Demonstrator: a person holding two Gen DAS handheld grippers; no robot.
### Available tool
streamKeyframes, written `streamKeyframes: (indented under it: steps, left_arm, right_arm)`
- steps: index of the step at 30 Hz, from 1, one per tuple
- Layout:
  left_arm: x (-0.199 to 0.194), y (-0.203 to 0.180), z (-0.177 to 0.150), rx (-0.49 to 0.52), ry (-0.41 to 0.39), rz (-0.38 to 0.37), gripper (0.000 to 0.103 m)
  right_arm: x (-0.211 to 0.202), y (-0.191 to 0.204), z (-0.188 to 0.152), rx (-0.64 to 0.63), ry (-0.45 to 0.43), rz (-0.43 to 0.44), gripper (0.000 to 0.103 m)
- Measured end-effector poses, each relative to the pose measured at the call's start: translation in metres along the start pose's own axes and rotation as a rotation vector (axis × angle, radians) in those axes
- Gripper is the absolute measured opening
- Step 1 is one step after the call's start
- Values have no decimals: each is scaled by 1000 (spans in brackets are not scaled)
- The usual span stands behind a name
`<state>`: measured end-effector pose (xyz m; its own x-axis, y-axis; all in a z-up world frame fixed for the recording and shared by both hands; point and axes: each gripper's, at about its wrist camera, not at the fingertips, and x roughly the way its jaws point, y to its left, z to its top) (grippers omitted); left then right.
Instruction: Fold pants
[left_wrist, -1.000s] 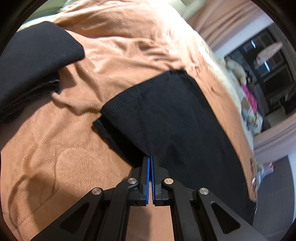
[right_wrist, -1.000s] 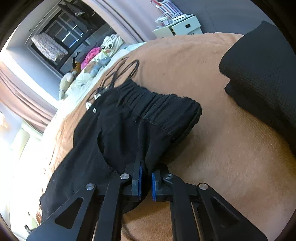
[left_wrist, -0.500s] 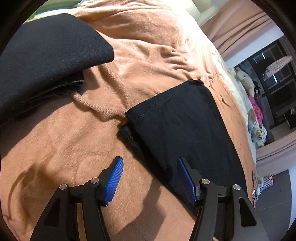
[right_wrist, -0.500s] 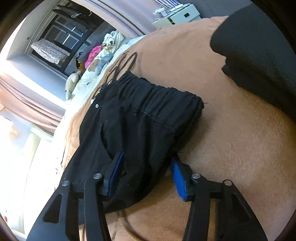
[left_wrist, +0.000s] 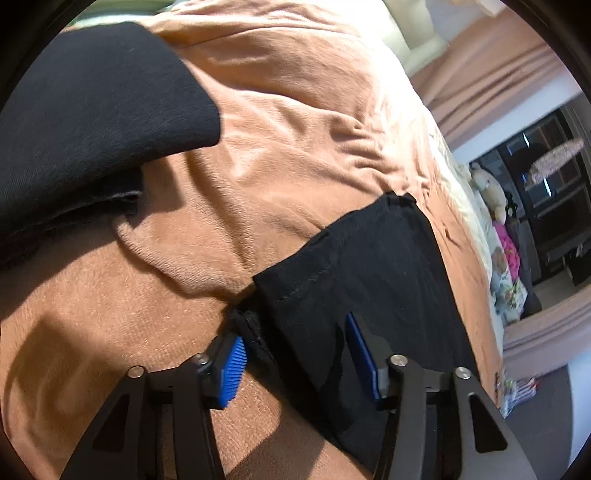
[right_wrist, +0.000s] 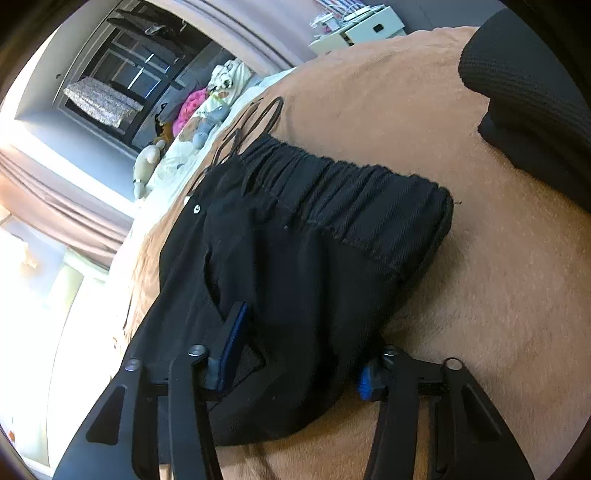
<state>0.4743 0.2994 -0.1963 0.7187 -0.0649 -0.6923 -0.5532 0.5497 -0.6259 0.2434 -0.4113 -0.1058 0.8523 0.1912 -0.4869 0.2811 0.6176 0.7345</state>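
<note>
Black pants (left_wrist: 373, 266) lie folded on an orange-brown blanket (left_wrist: 295, 129). The left wrist view shows the leg hem end, with a lower layer peeking out at its left edge. My left gripper (left_wrist: 295, 354) is open, its blue pads straddling the hem corner without pinching it. The right wrist view shows the gathered elastic waistband (right_wrist: 351, 199) of the pants (right_wrist: 295, 277). My right gripper (right_wrist: 299, 354) is open, its jaws either side of the near edge of the fabric, which lies slack between them.
A folded dark garment (left_wrist: 85, 122) lies on the blanket at far left, also showing in the right wrist view (right_wrist: 528, 96) at the top right. Black cords (right_wrist: 255, 122) lie beyond the waistband. Soft toys (right_wrist: 207, 107) and a white cabinet (right_wrist: 362, 29) stand past the bed.
Both grippers were shut on the pants a second ago and have opened, letting the fabric drop onto the blanket. Both now sit a little closer over the pants' ends.
</note>
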Motion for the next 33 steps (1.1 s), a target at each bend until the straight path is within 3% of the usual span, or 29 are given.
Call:
streamKeyframes:
  steps: [6, 8, 9, 14, 24, 33]
  left_arm:
    - [-2, 0, -4, -8, 25, -14, 49]
    - [-2, 0, -3, -10, 31, 9, 10]
    - [-1, 1, -1, -16, 42, -10, 8]
    - [-22, -19, 8, 41, -35, 18, 4]
    - [-77, -59, 33, 87, -101, -21, 4]
    - [-131, -52, 39, 72, -104, -37, 4]
  right_arm:
    - [2, -5, -7, 74, -27, 19, 25]
    - [0, -5, -6, 81, -32, 8, 14]
    - [-1, -5, -6, 80, -32, 14, 12]
    - [-17, 14, -3, -2, -82, 37, 6]
    - [-48, 62, 3, -48, -121, 62, 3]
    - [-90, 60, 2, -65, -126, 56, 3]
